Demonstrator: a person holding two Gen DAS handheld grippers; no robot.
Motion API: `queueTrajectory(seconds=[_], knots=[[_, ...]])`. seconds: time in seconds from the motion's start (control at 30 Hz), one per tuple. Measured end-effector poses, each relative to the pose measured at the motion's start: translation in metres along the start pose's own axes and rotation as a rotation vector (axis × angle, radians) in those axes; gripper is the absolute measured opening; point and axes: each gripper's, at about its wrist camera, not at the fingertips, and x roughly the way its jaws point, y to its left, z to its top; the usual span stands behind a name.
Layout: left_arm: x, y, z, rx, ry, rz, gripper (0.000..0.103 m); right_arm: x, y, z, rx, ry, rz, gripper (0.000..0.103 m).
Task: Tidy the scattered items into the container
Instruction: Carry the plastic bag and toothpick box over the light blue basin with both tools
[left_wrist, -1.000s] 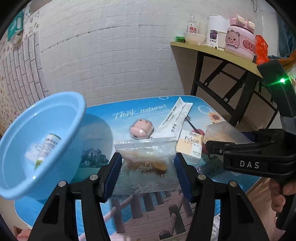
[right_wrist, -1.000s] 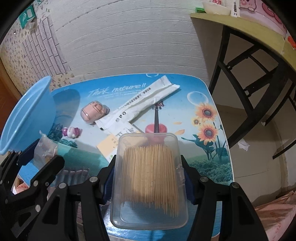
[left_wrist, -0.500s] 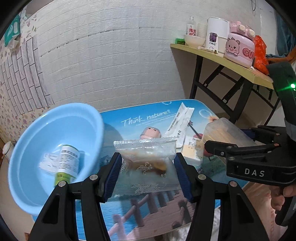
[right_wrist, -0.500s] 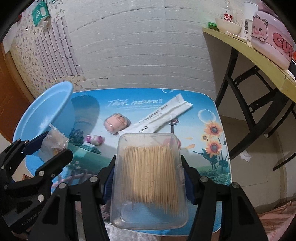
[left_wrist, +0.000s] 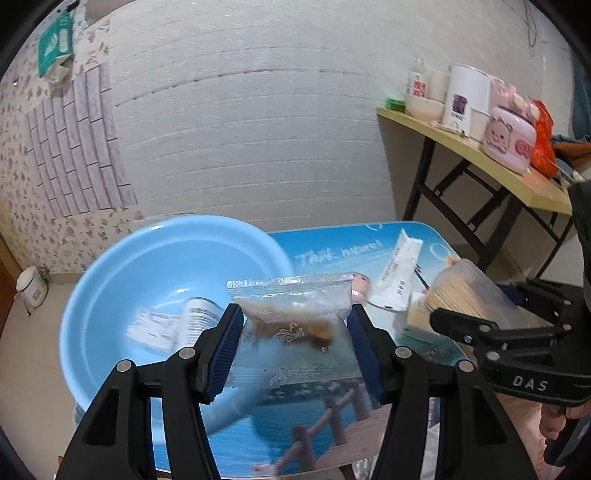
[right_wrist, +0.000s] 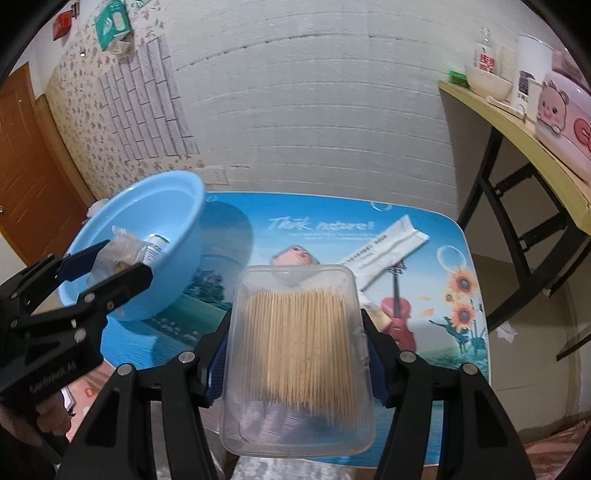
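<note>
My left gripper (left_wrist: 293, 347) is shut on a clear snack bag (left_wrist: 295, 325) with brown contents, held in the air just right of the light blue basin (left_wrist: 122, 295). A white bottle with a green label (left_wrist: 195, 317) lies inside the basin. My right gripper (right_wrist: 297, 354) is shut on a clear box of toothpicks (right_wrist: 299, 354), raised over the near part of the picture-printed table (right_wrist: 424, 221). In the right wrist view the basin (right_wrist: 177, 236) sits at the table's left end, with the left gripper (right_wrist: 107, 262) and its bag beside its rim.
On the table lie a long white packet (right_wrist: 388, 247), a small pink case (right_wrist: 295, 256) and a yellowish box (left_wrist: 415, 317), partly hidden. A wooden shelf on black legs (right_wrist: 517, 140) with cups and a pink pot stands to the right. A white brick wall is behind.
Both grippers have risen and drawn toward the basin with their loads still held. The basin now fills more of the left wrist view, showing its inside and the bottle.
</note>
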Motion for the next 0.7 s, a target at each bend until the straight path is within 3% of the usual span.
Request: queueTrajectory(seconds=[0.33, 0.7], knots=[[-0.012, 0.054, 0.01, -0.073, -0.039, 0.068, 0.056, 0.001, 0.03, 0.011, -0.031, -0.025, 0.038, 0.062], [-0.011, 0.102, 0.003, -0.1, -0.051, 0.139, 0.056, 0.001, 0.078, 0.038, -0.083, -0.111, 0.122, 0.062]])
